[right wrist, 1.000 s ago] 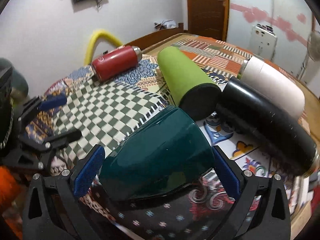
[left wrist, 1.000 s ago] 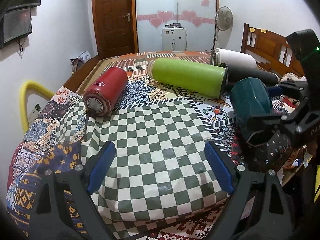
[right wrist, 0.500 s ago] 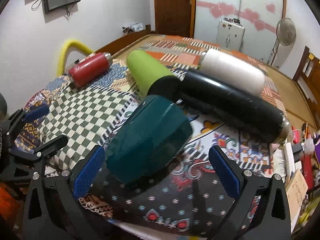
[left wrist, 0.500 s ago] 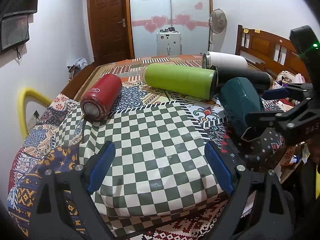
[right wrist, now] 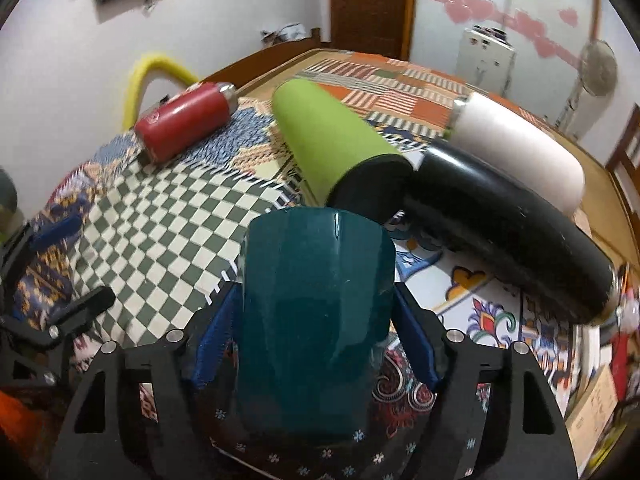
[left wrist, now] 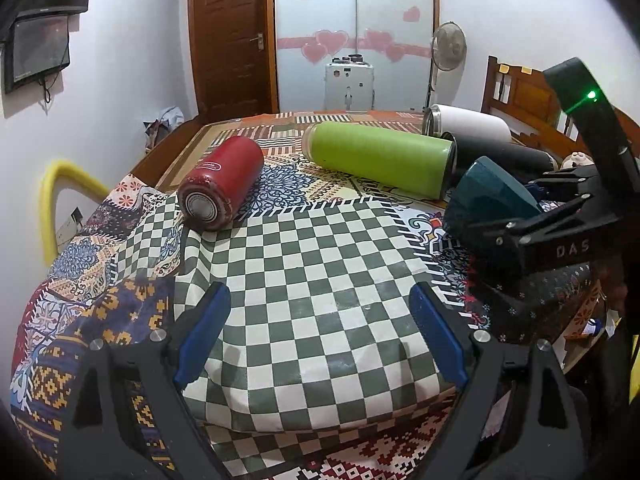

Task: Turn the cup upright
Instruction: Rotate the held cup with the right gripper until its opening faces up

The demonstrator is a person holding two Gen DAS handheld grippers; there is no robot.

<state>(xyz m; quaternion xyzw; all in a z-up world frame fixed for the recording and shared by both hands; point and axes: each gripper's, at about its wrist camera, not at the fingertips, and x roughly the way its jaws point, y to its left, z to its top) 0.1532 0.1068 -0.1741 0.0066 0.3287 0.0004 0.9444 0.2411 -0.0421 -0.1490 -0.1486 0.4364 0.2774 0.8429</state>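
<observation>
Glossy teal cup [right wrist: 316, 304], base forward, between right gripper [right wrist: 316, 340] pads.

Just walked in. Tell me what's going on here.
The right gripper is shut on a dark teal glossy cup lying on its side on the patterned bedspread. The left gripper hovers open over the checkered patch, holding nothing. The cup is not yet upright.

The right hand-held gripper [left wrist: 532, 216] body reads "DAS".
</observation>
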